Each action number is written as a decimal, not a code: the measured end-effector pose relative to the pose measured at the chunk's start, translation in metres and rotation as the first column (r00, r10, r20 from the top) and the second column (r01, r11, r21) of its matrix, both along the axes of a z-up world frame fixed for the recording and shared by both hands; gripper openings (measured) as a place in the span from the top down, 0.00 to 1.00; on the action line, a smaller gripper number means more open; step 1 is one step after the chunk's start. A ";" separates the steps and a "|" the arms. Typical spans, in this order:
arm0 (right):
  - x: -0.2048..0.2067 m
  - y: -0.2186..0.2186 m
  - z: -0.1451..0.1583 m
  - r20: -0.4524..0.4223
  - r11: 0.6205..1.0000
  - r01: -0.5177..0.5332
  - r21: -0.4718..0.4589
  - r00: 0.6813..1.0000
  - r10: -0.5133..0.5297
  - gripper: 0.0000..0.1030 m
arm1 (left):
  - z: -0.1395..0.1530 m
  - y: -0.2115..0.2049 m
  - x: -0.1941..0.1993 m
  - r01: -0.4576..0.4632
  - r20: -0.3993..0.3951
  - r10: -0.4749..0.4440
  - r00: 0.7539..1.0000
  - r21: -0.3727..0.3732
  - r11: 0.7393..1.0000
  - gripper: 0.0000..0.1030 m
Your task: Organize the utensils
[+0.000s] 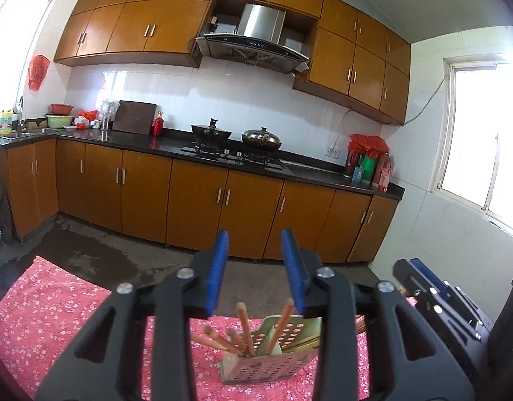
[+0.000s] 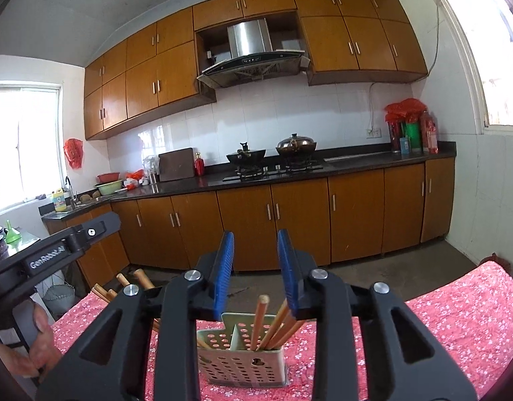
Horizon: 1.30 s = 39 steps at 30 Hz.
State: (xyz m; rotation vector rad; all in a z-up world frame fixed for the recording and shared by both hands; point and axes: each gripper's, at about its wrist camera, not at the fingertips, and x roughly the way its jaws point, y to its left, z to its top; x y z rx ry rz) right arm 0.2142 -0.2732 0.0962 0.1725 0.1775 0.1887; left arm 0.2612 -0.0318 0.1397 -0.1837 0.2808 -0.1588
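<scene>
The thin, light, stiff chopsticks in the holder are best pinched near their tops, while the jaws of the left gripper and right gripper are held apart and empty.

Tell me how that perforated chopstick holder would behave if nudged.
The chopstick holder looks like thin plastic, probably light. It stands tall and narrow with chopsticks leaning out above its rim, so a push up high would likely tip it. The cloth beneath may hinder sliding.
</scene>
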 end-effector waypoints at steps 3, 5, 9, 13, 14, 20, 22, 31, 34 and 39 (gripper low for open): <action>-0.013 -0.005 0.007 0.015 1.000 0.013 -0.008 1.000 -0.013 0.53 | 0.005 0.009 -0.017 -0.008 0.014 0.007 1.000 0.016 1.000 0.44; -0.021 -0.009 0.011 0.014 1.000 0.022 -0.016 1.000 -0.022 0.33 | 0.006 0.014 -0.032 -0.012 0.028 0.012 1.000 0.030 0.999 0.31; -0.042 -0.013 0.012 0.008 0.999 0.034 -0.034 0.999 -0.034 0.04 | 0.003 0.025 -0.064 -0.008 0.045 0.005 0.999 0.059 0.998 0.06; -0.069 -0.013 0.005 0.008 0.993 0.088 -0.084 0.996 -0.088 0.02 | -0.008 0.032 -0.098 -0.023 0.052 0.017 0.998 0.107 0.994 0.04; -0.073 -0.013 0.003 -0.001 0.990 0.100 -0.098 0.995 -0.100 0.02 | -0.014 0.034 -0.107 -0.034 0.049 0.029 0.998 0.121 0.992 0.04; -0.102 -0.015 -0.027 -0.068 0.982 0.141 -0.124 0.986 -0.150 0.02 | -0.054 0.041 -0.156 -0.101 0.045 0.095 0.994 0.154 0.983 0.04; -0.112 -0.013 -0.036 -0.068 0.983 0.136 -0.124 0.987 -0.145 0.02 | -0.069 0.040 -0.167 -0.118 0.038 0.113 0.993 0.179 0.977 0.04; -0.164 0.005 -0.077 -0.031 0.982 0.105 -0.159 0.993 -0.111 0.02 | -0.110 0.032 -0.207 -0.116 0.010 0.117 0.993 0.228 0.967 0.04; -0.171 0.007 -0.088 -0.062 0.983 0.102 -0.151 0.992 -0.113 0.02 | -0.119 0.032 -0.223 -0.122 0.027 0.119 0.993 0.239 0.963 0.04; -0.175 0.010 -0.105 -0.124 0.984 0.085 -0.158 0.987 -0.105 0.02 | -0.128 0.025 -0.233 -0.104 0.020 0.103 0.994 0.278 0.955 0.04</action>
